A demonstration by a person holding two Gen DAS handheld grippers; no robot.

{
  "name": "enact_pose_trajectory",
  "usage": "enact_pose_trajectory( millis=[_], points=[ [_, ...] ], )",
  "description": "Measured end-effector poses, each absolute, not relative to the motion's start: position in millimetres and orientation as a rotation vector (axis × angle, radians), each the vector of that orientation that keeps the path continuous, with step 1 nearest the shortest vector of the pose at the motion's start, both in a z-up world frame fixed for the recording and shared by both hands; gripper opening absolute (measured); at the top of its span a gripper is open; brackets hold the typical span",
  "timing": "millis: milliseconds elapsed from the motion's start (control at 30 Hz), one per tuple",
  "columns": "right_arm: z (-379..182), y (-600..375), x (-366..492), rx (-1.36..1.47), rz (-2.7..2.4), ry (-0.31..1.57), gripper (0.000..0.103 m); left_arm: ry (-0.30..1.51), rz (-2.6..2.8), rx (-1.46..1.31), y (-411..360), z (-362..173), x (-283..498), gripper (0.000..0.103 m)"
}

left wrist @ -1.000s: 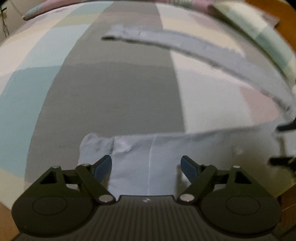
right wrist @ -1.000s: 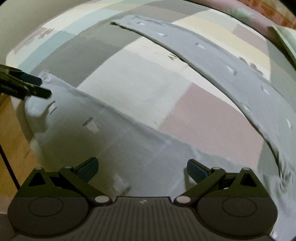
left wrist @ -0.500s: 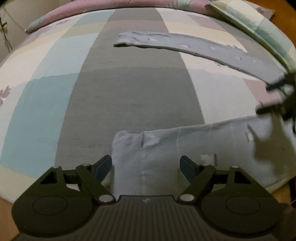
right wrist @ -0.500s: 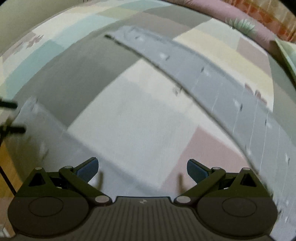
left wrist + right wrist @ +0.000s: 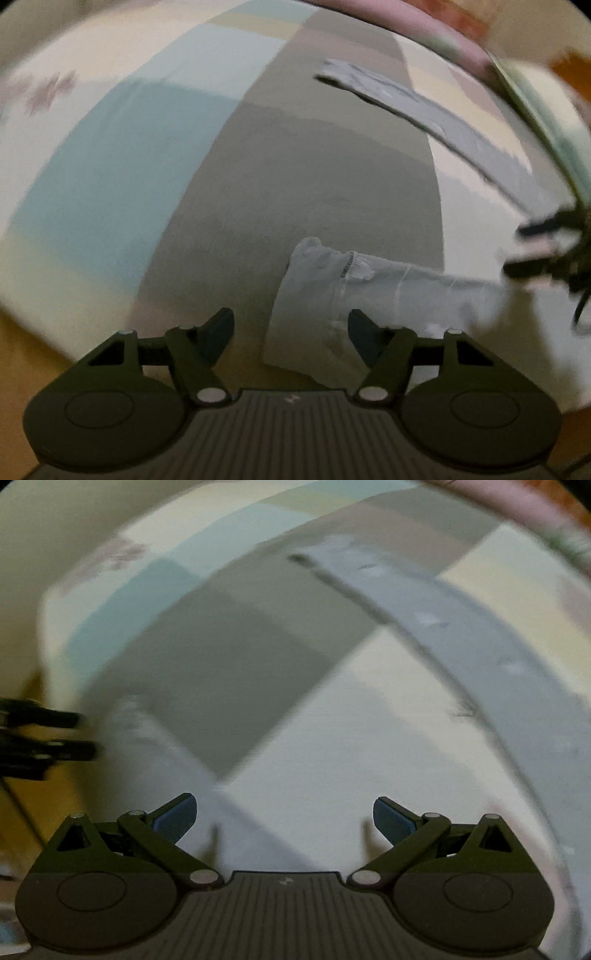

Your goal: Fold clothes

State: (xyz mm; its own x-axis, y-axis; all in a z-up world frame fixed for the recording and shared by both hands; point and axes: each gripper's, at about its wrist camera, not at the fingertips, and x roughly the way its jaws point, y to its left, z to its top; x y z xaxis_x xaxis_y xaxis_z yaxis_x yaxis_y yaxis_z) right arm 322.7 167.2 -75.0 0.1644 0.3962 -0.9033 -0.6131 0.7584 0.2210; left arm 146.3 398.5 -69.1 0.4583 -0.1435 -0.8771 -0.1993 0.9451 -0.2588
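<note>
Left claw [image 5: 291, 328]: jaws stand apart with nothing pressed between the pads; they have just been closing somewhat. The near hem end of the pale blue trousers [image 5: 369, 291] lies directly beneath and ahead of this claw, with the right-hand pad over the cloth and the left-hand pad over the bare bed cover [image 5: 110, 177]. From here the near leg runs off to the right toward the right claw [image 5: 535, 247], seen blurred at the edge of the left wrist view.

Right claw [image 5: 284, 816]: jaws wide, holding nothing. The near leg passes below it to the left. The second leg [image 5: 498, 642] arcs away ahead and to the right, well apart from the pads.

Handling assessment: the garment appears to be thin, light, limp fabric, with no stiffness; it will likely sag and drag on the cover. Recommended hold, as judged: pinch the hem corner under the left claw, where the stitched edge gives firmer purchase than the single layer.
</note>
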Motion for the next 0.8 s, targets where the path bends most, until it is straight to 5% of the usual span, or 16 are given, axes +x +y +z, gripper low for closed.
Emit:
enact_pose_trajectory(
  millis=[467,800],
  points=[
    [-130.2,307.1,399.0,-0.314,1.507,1.564,0.103,0.975,0.213,-1.080,415.4,-109.4,89.8,0.069],
    [-153.0,333.6,421.3,-0.074,1.619,1.718,0.103,0.866,0.237,-1.354,426.0,-126.7,80.0,0.072]
  ],
)
